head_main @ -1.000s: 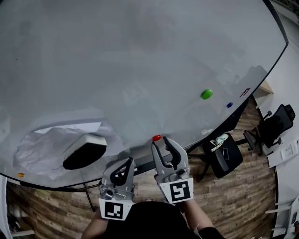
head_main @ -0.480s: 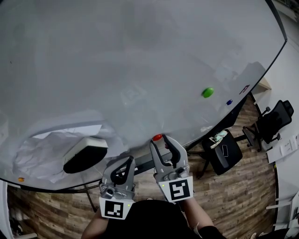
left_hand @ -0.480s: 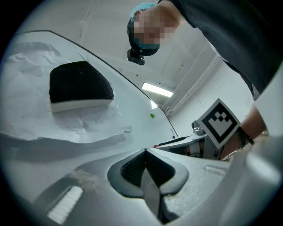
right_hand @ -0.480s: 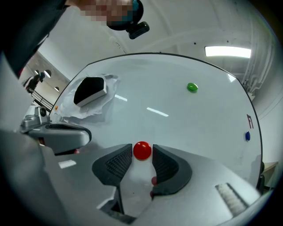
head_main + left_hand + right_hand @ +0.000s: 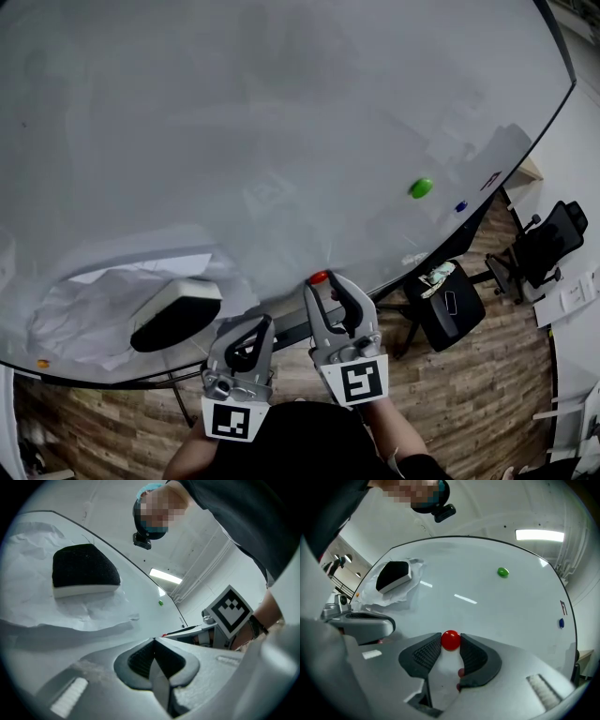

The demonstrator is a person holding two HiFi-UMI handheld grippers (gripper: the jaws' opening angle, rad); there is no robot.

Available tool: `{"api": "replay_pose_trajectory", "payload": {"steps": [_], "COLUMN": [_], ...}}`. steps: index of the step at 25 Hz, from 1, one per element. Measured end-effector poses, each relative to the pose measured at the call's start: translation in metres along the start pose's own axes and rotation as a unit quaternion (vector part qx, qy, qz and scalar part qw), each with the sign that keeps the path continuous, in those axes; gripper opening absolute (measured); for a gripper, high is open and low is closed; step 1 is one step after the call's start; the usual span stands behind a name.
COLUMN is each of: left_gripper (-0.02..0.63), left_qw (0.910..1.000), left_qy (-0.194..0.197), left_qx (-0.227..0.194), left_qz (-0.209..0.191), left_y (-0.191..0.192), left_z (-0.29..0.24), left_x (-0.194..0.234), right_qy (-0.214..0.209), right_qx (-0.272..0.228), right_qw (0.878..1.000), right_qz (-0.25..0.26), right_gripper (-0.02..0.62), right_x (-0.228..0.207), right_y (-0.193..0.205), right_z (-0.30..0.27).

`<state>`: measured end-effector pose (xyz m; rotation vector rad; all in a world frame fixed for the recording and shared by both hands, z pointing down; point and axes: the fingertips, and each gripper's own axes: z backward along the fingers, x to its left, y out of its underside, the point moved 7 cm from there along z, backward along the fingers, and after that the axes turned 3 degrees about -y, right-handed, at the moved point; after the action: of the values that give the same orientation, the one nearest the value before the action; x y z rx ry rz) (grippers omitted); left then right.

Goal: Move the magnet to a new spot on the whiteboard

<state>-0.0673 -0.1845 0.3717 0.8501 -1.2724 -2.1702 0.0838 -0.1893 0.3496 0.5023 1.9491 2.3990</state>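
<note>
The whiteboard (image 5: 281, 112) is carrying everything here. A red magnet (image 5: 319, 277) is sitting near its lower edge. A green magnet (image 5: 421, 187) is sticking well off to the right, with a small blue magnet (image 5: 460, 206) beyond it by the rim. At the left, crumpled paper (image 5: 84, 309) is lying against the board with an eraser (image 5: 176, 314) resting on it. An orange magnet (image 5: 41, 363) is sitting at the far-left edge.

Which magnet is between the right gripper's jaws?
The red magnet: the right gripper is closing its jaws on it, while the green magnet and the blue magnet sit far away.
</note>
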Motion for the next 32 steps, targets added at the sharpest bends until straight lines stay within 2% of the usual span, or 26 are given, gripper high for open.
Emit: {"api": "replay_pose_trajectory", "payload": {"steps": [17,25,32], "left_gripper": [0.002,0.002,0.002], "left_qw": [1.0,0.9997,0.9997], "left_qy": [-0.008,-0.024,-0.021], "left_qx": [0.001,0.008,0.01], "left_qz": [0.0,0.004,-0.003], "left_y": [0.001,0.001,-0.003], "left_z": [-0.002,0.0,-0.001], "left_x": [-0.001,-0.001,-0.014], "right_qy": [-0.014,-0.022,-0.031], "right_qx": [0.007,-0.012,-0.025], "right_qw": [1.0,1.0,0.999], "right_qz": [-0.003,0.005,0.015], "right_gripper": [0.126,0.127,0.127], "right_x": [-0.002,-0.004,-0.007], "right_y": [-0.001,-0.007,-0.015], "right_z": [0.001,0.011,0.023]}}
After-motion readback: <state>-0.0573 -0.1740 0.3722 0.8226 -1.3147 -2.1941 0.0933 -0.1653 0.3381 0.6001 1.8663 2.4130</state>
